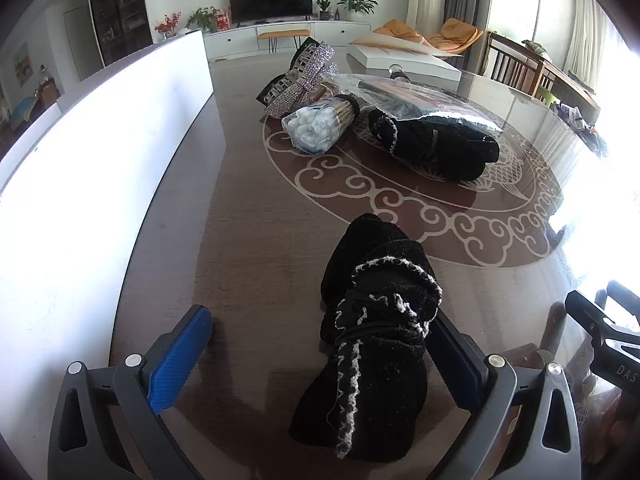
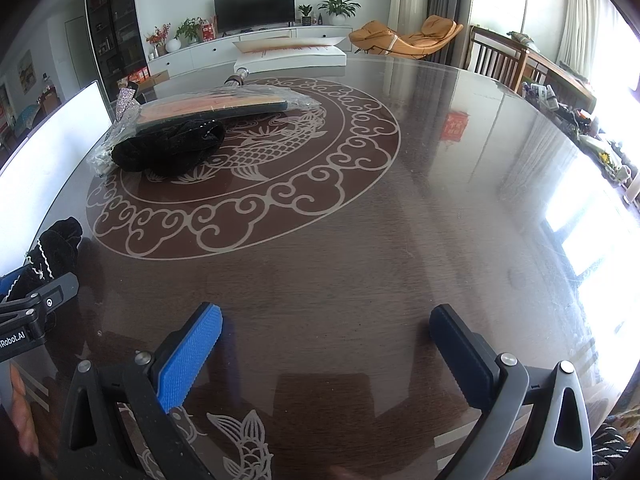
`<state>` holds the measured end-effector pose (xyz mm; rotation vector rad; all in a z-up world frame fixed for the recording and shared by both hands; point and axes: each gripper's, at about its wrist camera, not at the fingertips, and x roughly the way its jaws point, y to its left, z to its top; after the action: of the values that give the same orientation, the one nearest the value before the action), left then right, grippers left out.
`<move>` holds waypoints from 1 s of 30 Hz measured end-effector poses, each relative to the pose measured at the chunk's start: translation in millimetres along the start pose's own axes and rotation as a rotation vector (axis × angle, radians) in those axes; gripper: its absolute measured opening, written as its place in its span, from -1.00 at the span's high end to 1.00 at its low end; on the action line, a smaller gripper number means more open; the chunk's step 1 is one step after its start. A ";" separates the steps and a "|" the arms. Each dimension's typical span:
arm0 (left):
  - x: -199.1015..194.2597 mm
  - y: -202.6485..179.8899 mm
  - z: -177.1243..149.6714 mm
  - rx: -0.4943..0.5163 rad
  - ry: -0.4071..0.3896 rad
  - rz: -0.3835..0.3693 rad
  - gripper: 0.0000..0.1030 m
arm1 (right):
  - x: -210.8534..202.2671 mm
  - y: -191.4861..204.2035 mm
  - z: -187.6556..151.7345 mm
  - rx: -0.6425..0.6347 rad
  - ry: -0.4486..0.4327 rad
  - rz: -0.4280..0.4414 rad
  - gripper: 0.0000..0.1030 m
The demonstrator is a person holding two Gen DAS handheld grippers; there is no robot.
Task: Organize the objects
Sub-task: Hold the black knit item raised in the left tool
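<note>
A: How many black knits do you count?
B: Two. One knit (image 1: 376, 344) lies near the table's (image 2: 360, 264) near edge, between the fingers of the left claw (image 1: 320, 336); its right pad touches the wool, the left pad stands apart, so the jaws are spread, not clamped. The second knit (image 1: 436, 148) lies toward the table's middle, on the fish medallion.
A: And the rest?
B: One cotton-swab bundle (image 1: 320, 124), one rhinestone piece (image 1: 304, 80), one plastic-wrapped flat pack (image 2: 216, 106) touching the second knit, one white board (image 1: 100, 152) along the left edge.
A: Any writing?
B: "Robot.AI" on the left claw's body.
A: The right claw (image 2: 326, 330)?
B: Apart, holding nothing, over bare tabletop stretching to the right edge.
</note>
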<state>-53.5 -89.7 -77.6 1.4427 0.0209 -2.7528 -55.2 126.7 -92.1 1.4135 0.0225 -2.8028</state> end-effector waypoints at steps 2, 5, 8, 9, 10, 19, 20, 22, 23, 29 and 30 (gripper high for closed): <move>-0.2 -0.1 -0.2 0.000 0.000 0.000 -1.00 | 0.0 0.0 0.0 0.000 0.000 0.000 -1.00; 0.1 0.2 0.2 0.000 0.001 0.000 -1.00 | 0.0 0.0 0.0 0.000 0.000 0.000 -1.00; 0.0 0.1 0.1 0.001 0.001 0.000 -1.00 | 0.0 0.0 0.0 0.000 0.000 0.000 -1.00; 0.2 0.4 0.3 0.000 0.001 0.000 -1.00 | 0.0 0.0 0.0 0.000 0.000 0.000 -1.00; 0.2 0.4 0.4 0.001 0.001 0.000 -1.00 | 0.0 0.0 0.1 0.000 0.000 0.000 -1.00; -0.3 0.7 0.1 0.041 0.001 -0.028 -1.00 | -0.1 0.0 0.0 0.000 0.000 0.000 -1.00; -0.7 0.5 -0.3 0.041 0.000 -0.028 -1.00 | 0.0 0.0 0.0 0.000 0.000 0.000 -1.00; -0.5 0.7 0.0 0.041 0.000 -0.027 -1.00 | -0.1 0.0 0.0 0.000 0.000 0.000 -1.00; -0.6 0.7 -0.1 0.040 0.000 -0.027 -1.00 | 0.0 0.0 0.1 0.000 0.000 0.000 -1.00; -0.6 0.8 0.1 0.040 0.000 -0.027 -1.00 | 0.0 0.1 0.1 0.000 0.000 0.000 -1.00; -0.6 0.8 0.1 0.040 0.000 -0.027 -1.00 | 0.0 0.1 0.1 0.000 0.000 0.000 -1.00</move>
<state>-53.2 -90.5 -77.1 1.4627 -0.0152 -2.7906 -55.2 126.7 -92.0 1.4133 0.0228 -2.8025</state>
